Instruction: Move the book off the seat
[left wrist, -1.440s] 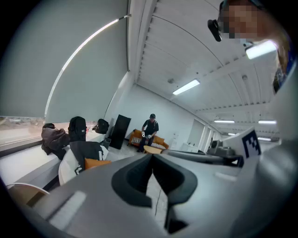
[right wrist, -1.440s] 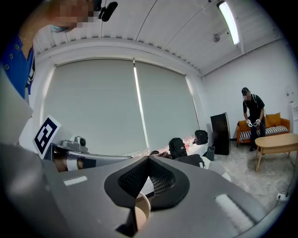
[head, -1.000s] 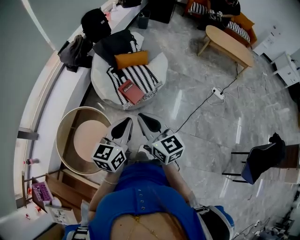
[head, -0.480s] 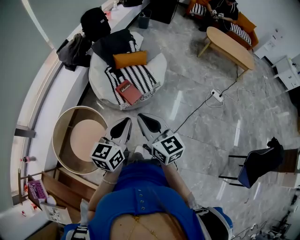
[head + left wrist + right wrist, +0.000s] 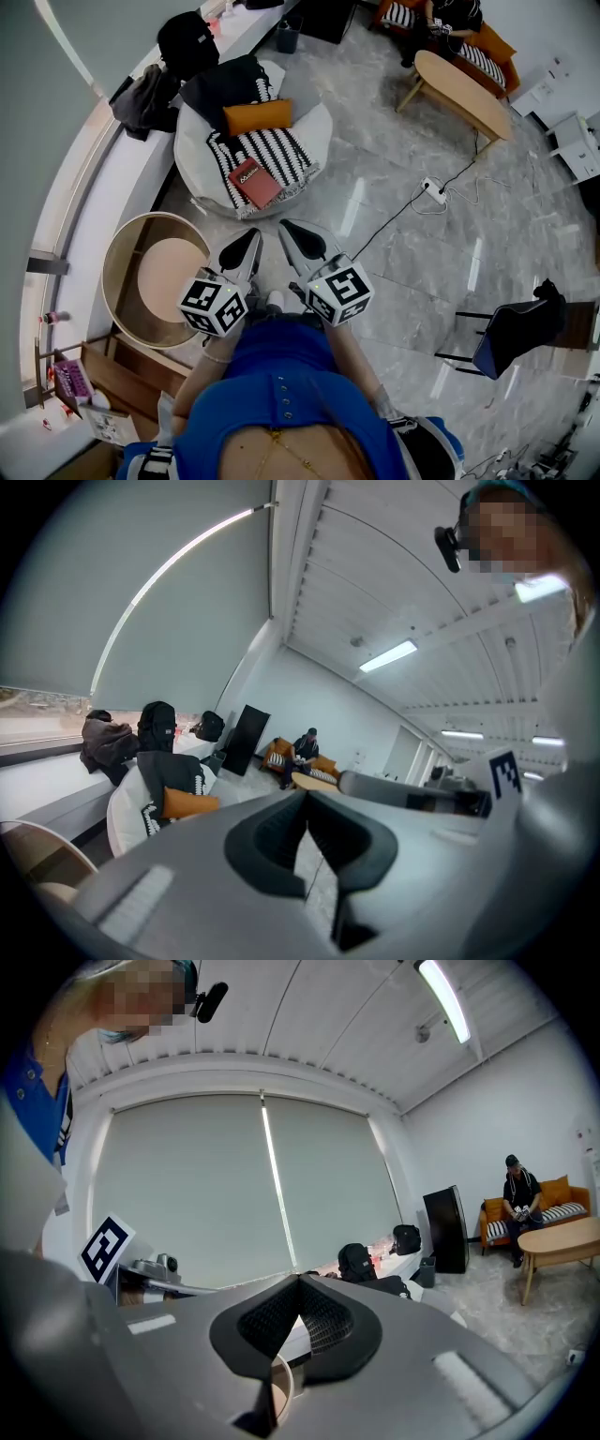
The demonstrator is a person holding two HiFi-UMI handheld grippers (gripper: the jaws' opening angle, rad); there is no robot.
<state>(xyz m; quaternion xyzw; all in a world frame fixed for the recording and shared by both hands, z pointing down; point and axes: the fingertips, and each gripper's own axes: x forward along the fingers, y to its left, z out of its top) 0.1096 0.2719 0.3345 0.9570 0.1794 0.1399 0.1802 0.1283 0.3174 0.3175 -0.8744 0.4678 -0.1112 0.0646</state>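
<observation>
On the white round seat [image 5: 319, 127], toward its near rim: a red book [image 5: 255, 182], lying flat on a black-and-white striped blanket [image 5: 277, 150]. The book's cover is up and one corner points off the seat's front edge. An orange cushion [image 5: 257, 116] sits farther back on the seat, apart from the book. A black garment [image 5: 225, 82] is draped over the seat's back.

Left gripper [image 5: 255, 236] is short of the seat's near rim, over the grey floor, with its tip aimed at the seat. Its jaws are pressed together with nothing between them, and the left gripper view confirms this. Clear of the book.

Right gripper [image 5: 287, 228] is just beside the left one, also short of the seat's front edge. Its jaws are closed and empty, with the pads meeting in the right gripper view. No contact with the book.

To the left of the seat, by the window ledge, is a round wooden tub-shaped table [image 5: 122, 272]. Well beyond the seat's right side, an oval wooden table [image 5: 459, 89] stands on the floor.
</observation>
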